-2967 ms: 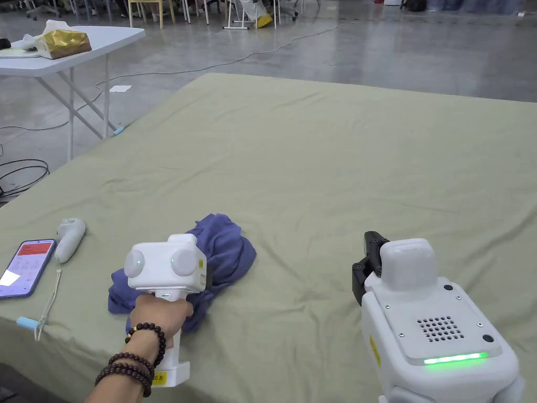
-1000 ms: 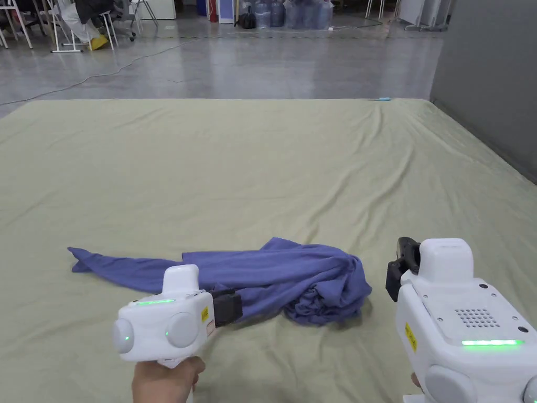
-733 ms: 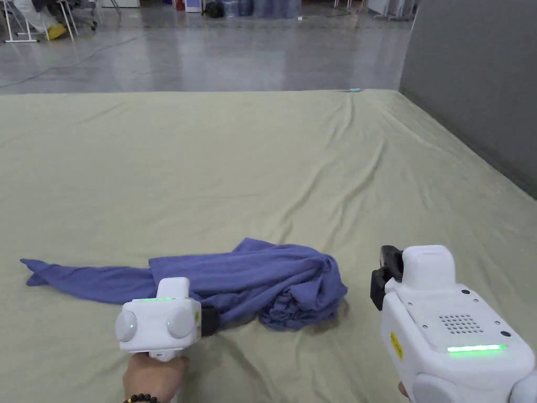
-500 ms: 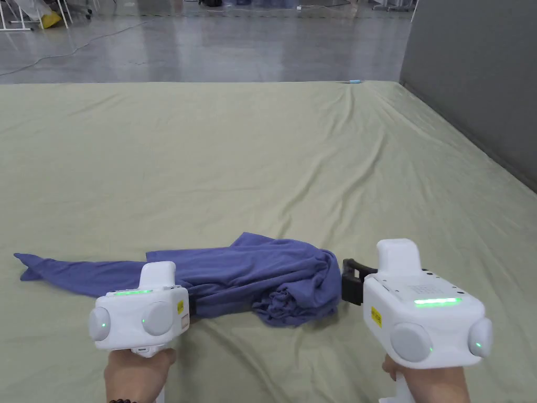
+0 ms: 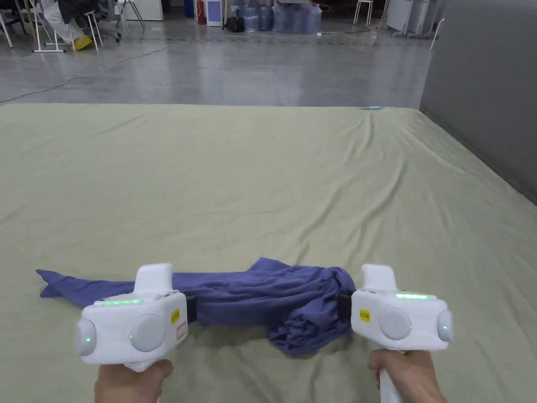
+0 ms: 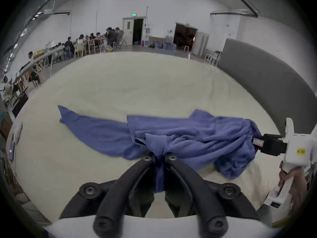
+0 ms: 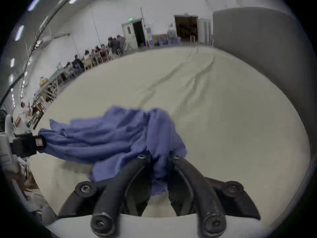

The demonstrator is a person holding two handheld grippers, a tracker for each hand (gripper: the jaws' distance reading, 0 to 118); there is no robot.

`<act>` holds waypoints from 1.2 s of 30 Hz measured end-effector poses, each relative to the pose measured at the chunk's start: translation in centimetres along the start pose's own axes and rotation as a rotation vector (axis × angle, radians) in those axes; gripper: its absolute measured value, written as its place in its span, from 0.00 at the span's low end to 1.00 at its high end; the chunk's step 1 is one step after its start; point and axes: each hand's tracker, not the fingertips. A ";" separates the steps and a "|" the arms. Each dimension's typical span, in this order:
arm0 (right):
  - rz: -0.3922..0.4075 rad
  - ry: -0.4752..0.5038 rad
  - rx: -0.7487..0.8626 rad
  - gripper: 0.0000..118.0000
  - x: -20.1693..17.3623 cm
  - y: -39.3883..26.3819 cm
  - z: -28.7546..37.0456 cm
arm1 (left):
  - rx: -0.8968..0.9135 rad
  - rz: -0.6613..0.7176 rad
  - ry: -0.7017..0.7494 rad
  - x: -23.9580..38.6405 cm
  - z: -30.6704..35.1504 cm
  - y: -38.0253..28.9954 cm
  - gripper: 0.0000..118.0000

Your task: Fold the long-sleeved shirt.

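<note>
Shirt [image 5: 262,299] first: it is blue with long sleeves, and it lies bunched up near the front edge of the big green sheet [image 5: 293,173]. One sleeve [image 5: 78,291] trails flat off to the left. No fold is made yet, so nearly all the work is left. I think it must be pulled out flat first. The left gripper [image 6: 159,157] pinches a bit of cloth at the middle. The right gripper [image 7: 158,156] pinches the lumpy right end. Both jaws press on the cloth.
</note>
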 end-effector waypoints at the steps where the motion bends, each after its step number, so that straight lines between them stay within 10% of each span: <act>1: 0.003 0.013 0.030 0.11 0.0 1.0 0.6 | 0.028 0.003 -0.005 -0.2 0.6 0.9 0.01; 23: 0.229 0.035 0.474 0.11 -11.6 42.7 7.7 | 0.488 -0.065 0.134 -0.7 11.9 42.3 0.01; 36: 0.143 -0.007 0.157 0.11 -6.9 28.0 -6.8 | 0.188 -0.138 0.156 -1.8 -3.8 28.0 0.01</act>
